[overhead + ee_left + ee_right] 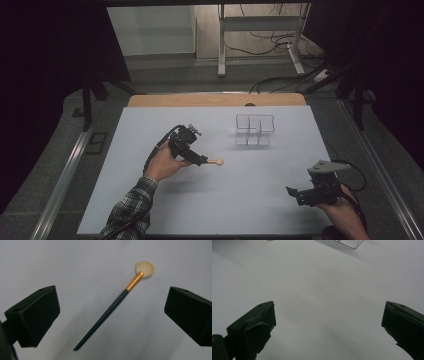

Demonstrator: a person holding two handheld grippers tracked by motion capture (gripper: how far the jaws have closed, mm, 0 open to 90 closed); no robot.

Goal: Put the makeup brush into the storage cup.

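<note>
My left gripper (202, 161) hangs over the middle of the white table (165, 210), its jaws spread wide apart and holding nothing. Between them, in the left gripper view, lies the makeup brush (112, 308) flat on the table: a dark slim handle, a gold ferrule, and a pale fan of bristles pointing away from me. From the high view the brush's pale head (219, 161) shows just past the gripper's tip, toward the right. Farther back and to the right of it stands the clear organizer (255, 131), a small transparent box split by dividers into several compartments; I can see nothing in any of them. It is well apart from the brush. My right gripper (295, 192) rests low near the table's front right corner, far from both, its jaws also wide apart and empty; in its own view the bottom edge of the clear organizer (349, 243) sits at the top.
</note>
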